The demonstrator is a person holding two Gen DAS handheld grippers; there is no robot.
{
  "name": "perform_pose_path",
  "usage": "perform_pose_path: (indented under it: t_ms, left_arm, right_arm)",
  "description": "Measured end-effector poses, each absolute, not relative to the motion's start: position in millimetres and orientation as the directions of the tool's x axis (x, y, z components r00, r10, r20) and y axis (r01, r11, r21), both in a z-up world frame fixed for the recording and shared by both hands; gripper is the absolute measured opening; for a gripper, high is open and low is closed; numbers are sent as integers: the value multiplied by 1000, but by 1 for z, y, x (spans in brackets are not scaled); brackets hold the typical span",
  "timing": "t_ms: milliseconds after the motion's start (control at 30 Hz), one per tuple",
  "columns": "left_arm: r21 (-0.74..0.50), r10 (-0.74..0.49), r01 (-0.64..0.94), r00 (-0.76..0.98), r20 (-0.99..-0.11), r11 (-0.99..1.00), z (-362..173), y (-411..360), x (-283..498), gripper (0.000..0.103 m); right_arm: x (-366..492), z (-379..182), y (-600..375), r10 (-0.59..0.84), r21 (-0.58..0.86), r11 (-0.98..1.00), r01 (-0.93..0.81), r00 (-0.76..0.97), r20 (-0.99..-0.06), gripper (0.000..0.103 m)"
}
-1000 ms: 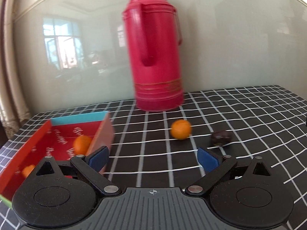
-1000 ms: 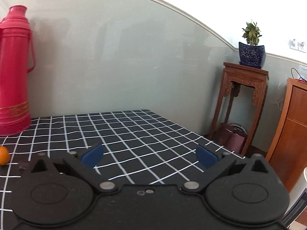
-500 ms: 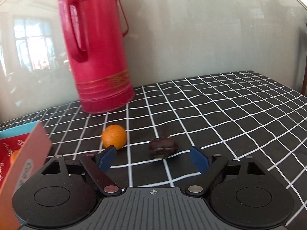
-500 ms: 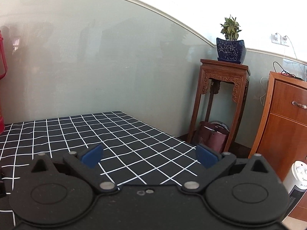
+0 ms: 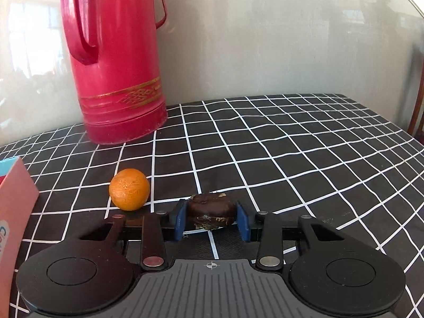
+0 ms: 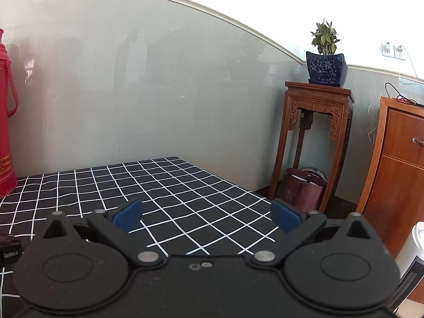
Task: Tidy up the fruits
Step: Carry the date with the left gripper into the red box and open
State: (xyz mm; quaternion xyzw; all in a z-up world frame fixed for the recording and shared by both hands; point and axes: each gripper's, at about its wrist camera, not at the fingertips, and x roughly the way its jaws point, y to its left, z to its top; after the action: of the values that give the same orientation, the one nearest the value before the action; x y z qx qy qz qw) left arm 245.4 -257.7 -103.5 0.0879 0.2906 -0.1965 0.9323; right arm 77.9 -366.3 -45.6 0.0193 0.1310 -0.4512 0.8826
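Observation:
In the left wrist view my left gripper [image 5: 211, 218] is shut on a dark brown fruit [image 5: 211, 209] that rests on the black checked tablecloth [image 5: 291, 164]. A small orange [image 5: 129, 193] lies just to its left, untouched. The corner of a red and pink box [image 5: 14, 204] shows at the left edge. In the right wrist view my right gripper [image 6: 206, 216] is open and empty above the cloth's right part; the left gripper's edge [image 6: 9, 249] shows at far left.
A tall red thermos [image 5: 114, 61] stands at the back of the table by the wall. Right of the table's edge are a wooden stand [image 6: 315, 143] with a potted plant [image 6: 325, 61], a wooden cabinet [image 6: 397, 175] and a white appliance [image 6: 416, 251].
My left gripper swung right from the box, moved up to the dark fruit and closed on it. The right gripper turned slightly and stays open.

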Motion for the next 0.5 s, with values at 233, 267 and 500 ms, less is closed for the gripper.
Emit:
perform_pose_path:
  t_ms: [233,267,500]
  left_arm:
    - [86,-315,411,802,-507,908,-97,-254,229,39]
    - [101,-309,406,814,-492,908,-95,-252,225,39]
    - [178,-225,326,875,-428,928,-76,-220,207,39]
  right_arm:
    - [79,-44,-364,-783,-86,605,792,571,-247,97]
    - [79,-44,-363,-780,-85,608,789,574,-248,97]
    - [88,-45,-345,-732,-98,669,736,631,-256,97]
